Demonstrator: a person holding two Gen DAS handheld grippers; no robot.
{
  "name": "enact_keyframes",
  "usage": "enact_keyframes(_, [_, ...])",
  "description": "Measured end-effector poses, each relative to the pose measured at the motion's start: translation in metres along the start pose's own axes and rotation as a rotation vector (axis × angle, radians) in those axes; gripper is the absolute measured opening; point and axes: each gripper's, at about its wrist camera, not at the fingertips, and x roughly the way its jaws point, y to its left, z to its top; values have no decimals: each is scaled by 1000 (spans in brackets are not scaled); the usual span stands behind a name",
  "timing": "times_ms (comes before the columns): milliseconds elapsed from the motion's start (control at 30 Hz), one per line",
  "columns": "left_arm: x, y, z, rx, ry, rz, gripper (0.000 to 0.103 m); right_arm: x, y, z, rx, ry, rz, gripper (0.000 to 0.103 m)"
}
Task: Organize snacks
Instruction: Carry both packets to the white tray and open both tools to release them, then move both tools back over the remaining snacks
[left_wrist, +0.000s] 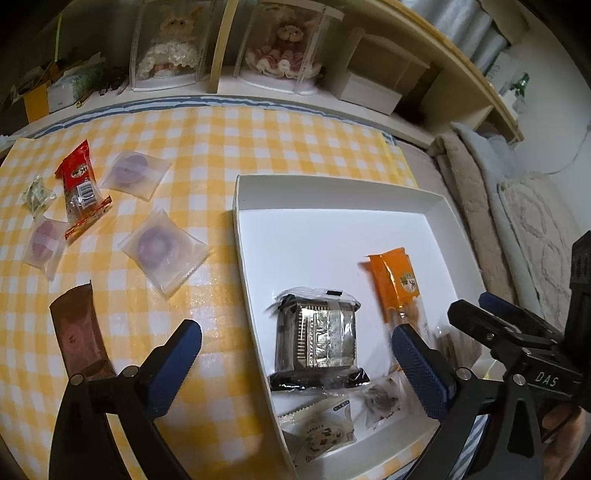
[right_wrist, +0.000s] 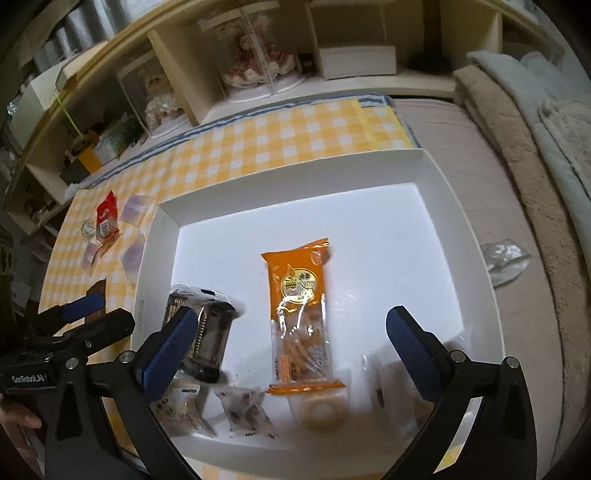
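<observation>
Overhead, the right claw (right_wrist: 288, 328) gapes wide and empty above the orange snack pack (right_wrist: 301, 317) in the white tray (right_wrist: 458, 221). Beside it the left claw (left_wrist: 295, 343), also wide, straddles the tray's left wall over a foil-wrapped biscuit pack (left_wrist: 317, 339); 3 purple pastries (left_wrist: 164, 251) lie on the checked cloth (left_wrist: 258, 147).

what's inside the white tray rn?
White tray holds orange snack pack, silver-black packet, small wrapped snacks along the near edge. Near-right corner is blurred, contents unclear.

shelf (left_wrist: 436, 55): cream wood | blankets (right_wrist: 524, 122): folded, perhaps bedding | light: dim
</observation>
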Motion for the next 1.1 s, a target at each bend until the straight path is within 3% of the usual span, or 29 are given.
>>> enact_keyframes(633, [-47,-5,-17,47,-43,32,103,-43,2,-25,-13,-93,-46,103])
enact_keyframes(1100, [-114,19,-30,61,-133,36,103,-80,24,-29,-37,-175,-50,103])
